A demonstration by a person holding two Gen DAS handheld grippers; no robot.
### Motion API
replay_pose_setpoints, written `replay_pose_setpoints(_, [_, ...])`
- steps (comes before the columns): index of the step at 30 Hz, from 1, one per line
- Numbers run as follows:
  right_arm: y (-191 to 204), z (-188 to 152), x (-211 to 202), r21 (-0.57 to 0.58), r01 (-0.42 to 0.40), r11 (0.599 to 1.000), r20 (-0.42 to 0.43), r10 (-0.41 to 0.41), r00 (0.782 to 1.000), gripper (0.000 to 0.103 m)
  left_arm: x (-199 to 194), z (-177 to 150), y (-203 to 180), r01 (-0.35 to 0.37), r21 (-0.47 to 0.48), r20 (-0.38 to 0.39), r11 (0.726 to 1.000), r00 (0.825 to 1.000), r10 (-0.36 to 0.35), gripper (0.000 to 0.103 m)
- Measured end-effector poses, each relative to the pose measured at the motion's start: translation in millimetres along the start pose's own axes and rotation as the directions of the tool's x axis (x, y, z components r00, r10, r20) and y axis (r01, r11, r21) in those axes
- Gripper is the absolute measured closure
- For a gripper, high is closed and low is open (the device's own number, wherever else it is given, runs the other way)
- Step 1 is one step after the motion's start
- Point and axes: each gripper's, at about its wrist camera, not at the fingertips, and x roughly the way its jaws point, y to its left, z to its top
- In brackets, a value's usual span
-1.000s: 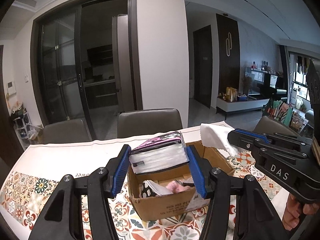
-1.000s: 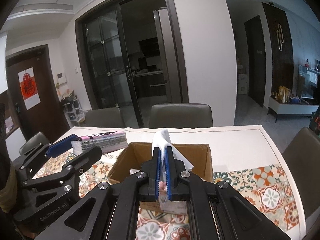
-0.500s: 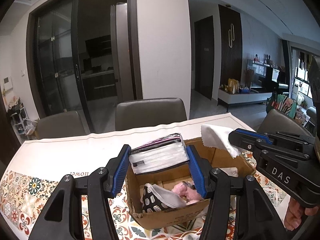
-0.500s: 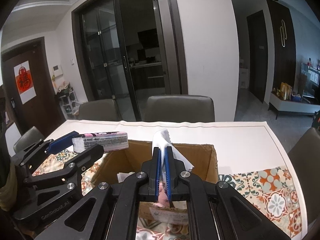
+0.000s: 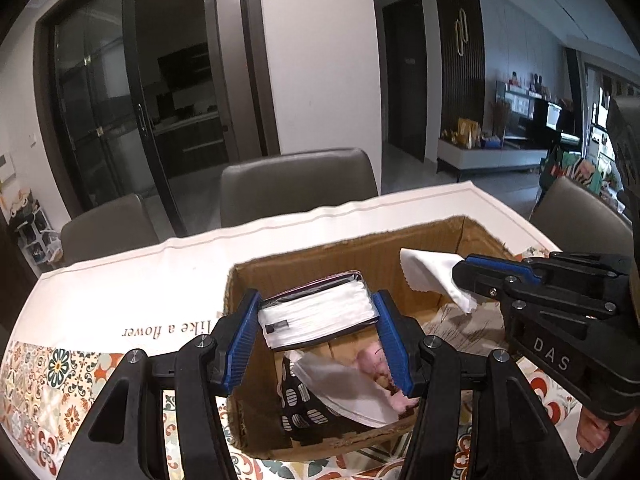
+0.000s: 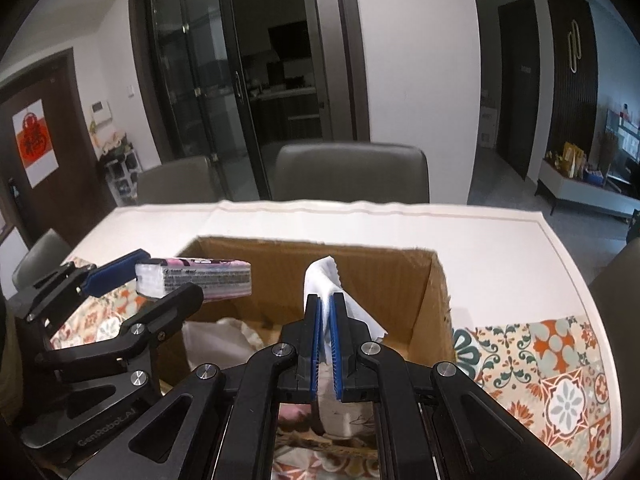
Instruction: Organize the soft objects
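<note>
My left gripper [image 5: 316, 304] is shut on a flat pack of white tissues [image 5: 318, 314] in clear and pink wrap and holds it over the open cardboard box [image 5: 344, 248]. The pack also shows in the right wrist view [image 6: 196, 278]. My right gripper [image 6: 326, 300] is shut on a white cloth [image 6: 320, 280] and holds it above the same box [image 6: 434, 300]; the cloth shows in the left wrist view [image 5: 430, 274]. Inside the box lie a black-and-white spotted item [image 5: 300, 404], a white piece [image 5: 348, 388] and something pink [image 5: 374, 362].
The box stands on a table with a white and patterned-tile cloth [image 5: 120, 304]. Grey chairs [image 5: 298, 184] stand along the far edge, and one [image 6: 616, 280] at the right side. A person's hand [image 5: 596, 428] holds the right gripper.
Both grippers have moved forward and down over the box, which now looks larger and closer. The tissue pack and the cloth stay held.
</note>
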Motion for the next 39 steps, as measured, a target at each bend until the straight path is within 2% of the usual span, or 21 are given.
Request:
replay_pose_setpoints(5, [-6.2, -5.6, 14.9, 0.019, -0.001, 1.0, -0.056, 0.002, 0.998, 0.094, 7.3, -3.0, -2.7, 0.013, -0.013, -0.057, 1.0, 0.998, -0.013, 0.044])
replay_pose_setpoints(8, [-10.3, -6.7, 18.3, 0.038, 0.004, 0.999, -0.077, -0.001, 0.997, 0.074, 3.7, -5.1, -1.6, 0.011, -0.023, -0.066, 1.0, 0.998, -0.012, 0.041])
replay_pose_setpoints(13, [-11.5, -6.7, 10.2, 0.05, 0.025, 0.998, -0.069, -0.021, 0.997, 0.071, -13.4, -4.9, 2.2, 0.005, -0.06, -0.064, 0.998, 0.998, -0.009, 0.035])
replay_pose_setpoints(15, [-11.4, -7.3, 3.2, 0.062, 0.033, 0.998, -0.065, -0.029, 0.997, 0.065, -22.6, -7.1, 4.3, 0.002, -0.073, -0.058, 0.997, 0.998, -0.006, 0.035])
replay_pose_setpoints(25, [1.7, -22.3, -51.0, 0.084, 0.056, 0.995, -0.041, -0.053, 0.998, 0.061, -85.5, -18.9, 7.6, -0.07, -0.107, -0.016, 0.992, 0.998, 0.068, 0.028])
replay_pose_setpoints(33, [17.2, -41.1, -103.4, 0.102, 0.082, 0.991, 0.0, -0.083, 0.997, 0.054, -135.3, -37.0, 6.1, -0.061, -0.114, 0.008, 0.992, 0.998, 0.062, 0.023])
replay_pose_setpoints(39, [27.9, -57.8, -137.7, 0.124, 0.108, 0.986, 0.026, -0.112, 0.993, 0.054, -167.9, -53.7, 7.0, -0.061, -0.097, 0.036, 0.993, 0.997, 0.065, 0.019])
